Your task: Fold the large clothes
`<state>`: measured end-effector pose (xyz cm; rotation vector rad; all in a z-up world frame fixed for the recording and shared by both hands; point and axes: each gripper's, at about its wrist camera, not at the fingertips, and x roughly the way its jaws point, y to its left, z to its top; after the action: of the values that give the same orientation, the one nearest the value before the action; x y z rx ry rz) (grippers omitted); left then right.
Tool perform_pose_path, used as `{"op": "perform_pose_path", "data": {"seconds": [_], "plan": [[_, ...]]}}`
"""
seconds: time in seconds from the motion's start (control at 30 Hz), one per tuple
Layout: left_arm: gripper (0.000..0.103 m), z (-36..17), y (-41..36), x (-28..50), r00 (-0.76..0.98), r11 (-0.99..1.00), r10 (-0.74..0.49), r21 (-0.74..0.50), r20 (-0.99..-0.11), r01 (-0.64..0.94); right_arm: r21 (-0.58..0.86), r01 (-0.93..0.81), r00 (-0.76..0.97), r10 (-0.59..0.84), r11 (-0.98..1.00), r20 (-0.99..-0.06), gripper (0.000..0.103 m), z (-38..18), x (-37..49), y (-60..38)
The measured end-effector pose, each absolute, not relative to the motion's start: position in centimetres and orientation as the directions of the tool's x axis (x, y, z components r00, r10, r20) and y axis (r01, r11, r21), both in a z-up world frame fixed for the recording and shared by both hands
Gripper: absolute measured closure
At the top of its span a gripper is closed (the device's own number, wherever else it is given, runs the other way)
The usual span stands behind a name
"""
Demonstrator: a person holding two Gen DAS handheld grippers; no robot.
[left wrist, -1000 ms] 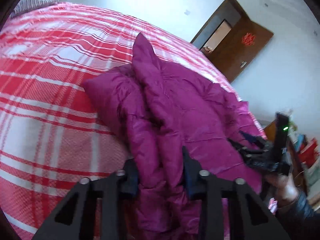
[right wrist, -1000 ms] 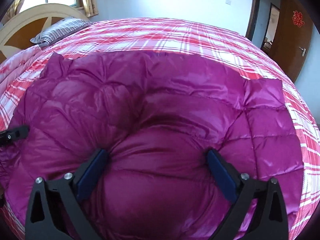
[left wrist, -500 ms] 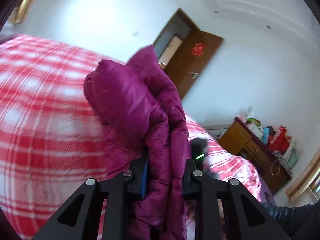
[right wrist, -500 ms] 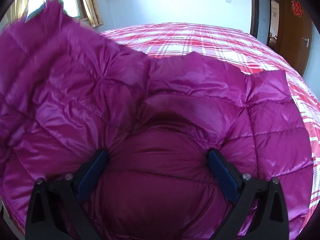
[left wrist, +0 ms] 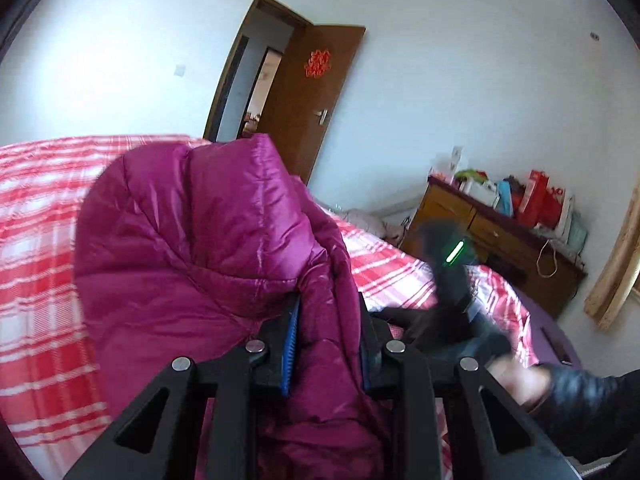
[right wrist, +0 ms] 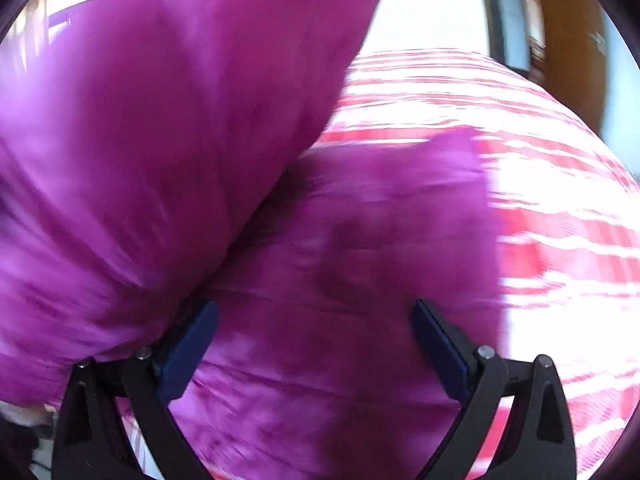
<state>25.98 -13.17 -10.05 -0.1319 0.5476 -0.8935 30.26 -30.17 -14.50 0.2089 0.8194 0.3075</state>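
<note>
A magenta quilted down jacket (left wrist: 200,240) is the garment. My left gripper (left wrist: 326,340) is shut on a thick fold of it and holds that part high above the red and white plaid bed (left wrist: 36,280). In the right wrist view the jacket (right wrist: 340,260) is blurred; its lifted part (right wrist: 160,120) hangs at the upper left. My right gripper (right wrist: 316,344) is open, its jaws wide apart against the jacket's lower part. The right gripper also shows, blurred, in the left wrist view (left wrist: 452,280), with a green light.
The plaid bed (right wrist: 560,240) extends to the right of the jacket. A brown open door (left wrist: 304,96) is in the far wall. A wooden dresser (left wrist: 492,240) with bags and boxes stands at the right, beside a curtain (left wrist: 616,256).
My left gripper has lifted the held jacket fold from the bed high into the air. The lifted part now swings over the right gripper's view. The right gripper stays open.
</note>
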Motion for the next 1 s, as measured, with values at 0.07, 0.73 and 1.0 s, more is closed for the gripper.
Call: {"op": "perform_pose_path", "data": {"seconds": [0.07,0.73,1.0], "plan": [[0.078,-11.2,-15.0,26.0,0.491,0.633,-0.759,-0.309,-0.427,0.710,0.395,-0.104,0.671,0.357,0.913,-0.650,0.004,-13.8,29.8,-34.8],[0.019,-7.7,-12.9,17.8,0.750,0.763,-0.567,0.126,-0.340,0.634,0.449,-0.070,0.616,0.393,0.891,-0.683,0.068,-15.4,33.1,-36.4],[0.019,-14.3,-10.9,25.6,0.741,0.898,-0.393,-0.055,-0.544,0.436,0.380,0.044,0.636,0.267,0.924,-0.724,0.059,-12.2,32.5,-35.6]]}}
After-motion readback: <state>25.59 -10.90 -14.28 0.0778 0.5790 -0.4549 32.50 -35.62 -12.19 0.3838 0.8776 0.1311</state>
